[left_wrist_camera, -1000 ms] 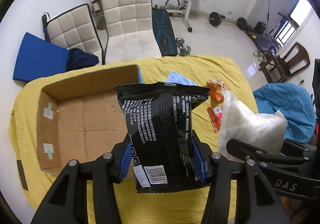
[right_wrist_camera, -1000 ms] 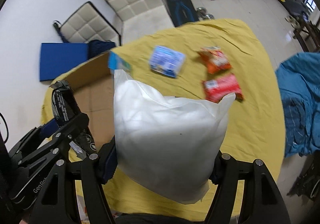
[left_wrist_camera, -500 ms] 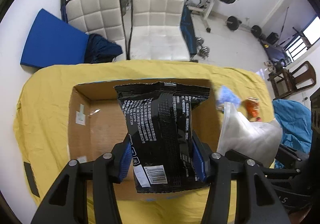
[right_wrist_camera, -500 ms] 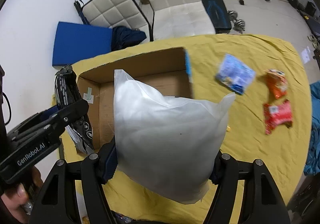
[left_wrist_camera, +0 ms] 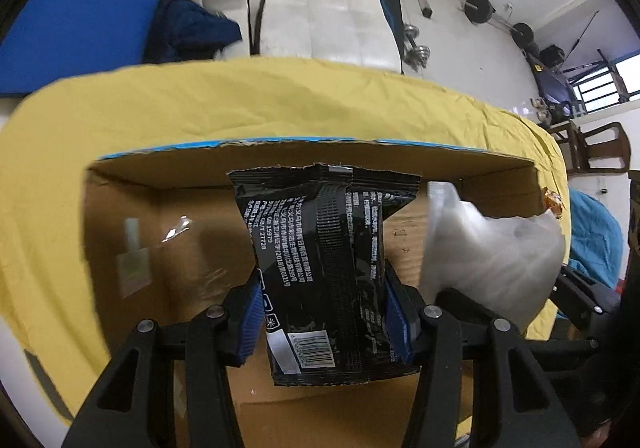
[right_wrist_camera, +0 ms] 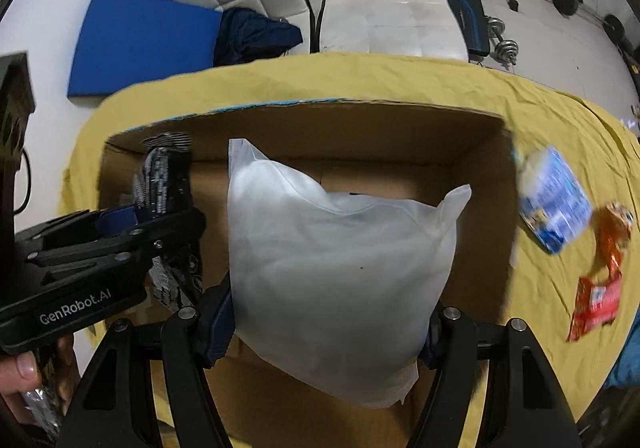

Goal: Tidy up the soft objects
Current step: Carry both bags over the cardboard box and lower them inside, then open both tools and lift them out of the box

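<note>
Pinching black packet (left_wrist_camera: pixel 324 272) in left tongs (left_wrist_camera: pixel 324 322), white pouch (right_wrist_camera: pixel 340 272) in right tongs (right_wrist_camera: pixel 328 328) (both above cardboard box (right_wrist_camera: pixel 460 168)); could collide if released together.

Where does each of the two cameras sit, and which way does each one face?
Left wrist: on the left gripper, facing the open brown cardboard box; its fingers clamp the black printed snack bag.
Right wrist: on the right gripper, facing the same box; it clamps the white soft pouch; a thumb shows.
Shared: box, both bags, yellow tablecloth.
</note>
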Demonstrator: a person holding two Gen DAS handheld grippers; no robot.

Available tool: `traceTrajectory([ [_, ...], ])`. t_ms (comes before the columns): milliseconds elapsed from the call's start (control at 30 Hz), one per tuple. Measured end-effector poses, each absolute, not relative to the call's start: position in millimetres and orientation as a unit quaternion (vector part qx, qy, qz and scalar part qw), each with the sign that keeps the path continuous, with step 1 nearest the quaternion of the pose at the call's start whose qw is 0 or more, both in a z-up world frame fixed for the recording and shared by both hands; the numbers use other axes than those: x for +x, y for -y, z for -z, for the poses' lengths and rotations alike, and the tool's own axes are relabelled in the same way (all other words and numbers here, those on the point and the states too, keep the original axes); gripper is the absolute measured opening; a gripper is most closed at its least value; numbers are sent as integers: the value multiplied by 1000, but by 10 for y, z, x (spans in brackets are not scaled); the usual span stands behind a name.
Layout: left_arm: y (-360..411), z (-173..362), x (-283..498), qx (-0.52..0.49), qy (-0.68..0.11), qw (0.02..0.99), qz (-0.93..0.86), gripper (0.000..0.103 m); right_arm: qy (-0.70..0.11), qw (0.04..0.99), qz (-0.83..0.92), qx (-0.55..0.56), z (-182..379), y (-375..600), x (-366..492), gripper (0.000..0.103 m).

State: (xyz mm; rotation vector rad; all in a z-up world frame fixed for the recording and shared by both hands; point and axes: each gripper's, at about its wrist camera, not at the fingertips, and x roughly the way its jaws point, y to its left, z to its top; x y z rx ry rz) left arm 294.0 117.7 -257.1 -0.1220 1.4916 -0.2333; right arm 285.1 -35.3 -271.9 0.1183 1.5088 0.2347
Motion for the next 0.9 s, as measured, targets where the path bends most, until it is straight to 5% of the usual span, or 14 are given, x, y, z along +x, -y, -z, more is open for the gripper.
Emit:
traceTrajectory([
  [500,-1166,3293,3155,-75,-724,672,136,53,-710,698,-90,0,3295,171,3052,81],
  [767,-1219,3152,3115,-65,-714,688,113,73,-696,714,-75,1,3108,286,3022,89],
  [900,-1252,2959,3013,-64,-698,706,105,97,-693,717,-72,4,3000,300,2911,99],
])
